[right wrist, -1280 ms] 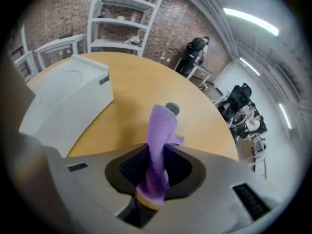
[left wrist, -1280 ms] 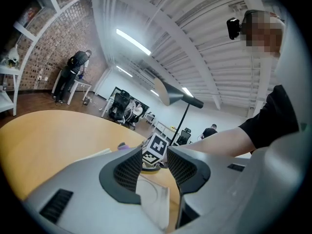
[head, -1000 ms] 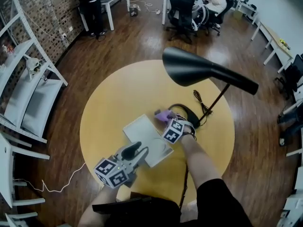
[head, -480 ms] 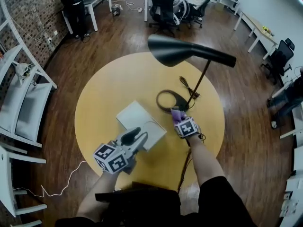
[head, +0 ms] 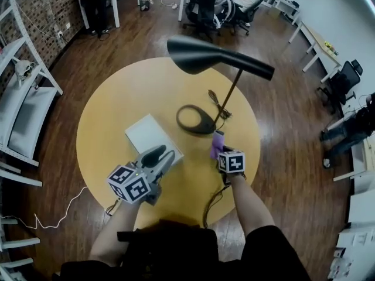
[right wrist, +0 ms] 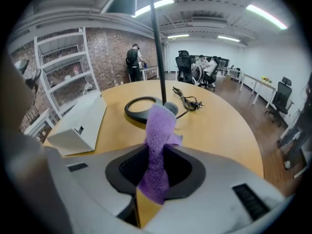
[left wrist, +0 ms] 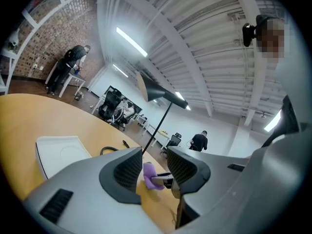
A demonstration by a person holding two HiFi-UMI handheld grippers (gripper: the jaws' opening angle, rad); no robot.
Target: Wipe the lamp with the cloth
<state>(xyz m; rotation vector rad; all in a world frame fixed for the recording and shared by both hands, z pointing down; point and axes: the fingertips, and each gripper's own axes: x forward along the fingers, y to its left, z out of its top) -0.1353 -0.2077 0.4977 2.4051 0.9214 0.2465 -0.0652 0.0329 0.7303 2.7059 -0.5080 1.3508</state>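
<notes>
Toward the right edge of the round yellow counter (head: pixel 105 116), the right claw (head: pixel 218 151) pinches a fuzzy purple cloth (head: pixel 217 141) near the black metal lamp (head: pixel 199 54); wiping looks unstarted, so the cloth needs lifting onto the lamp.

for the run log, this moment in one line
right tool: shut on cloth | left tool: open | lamp: upright, untouched
</notes>
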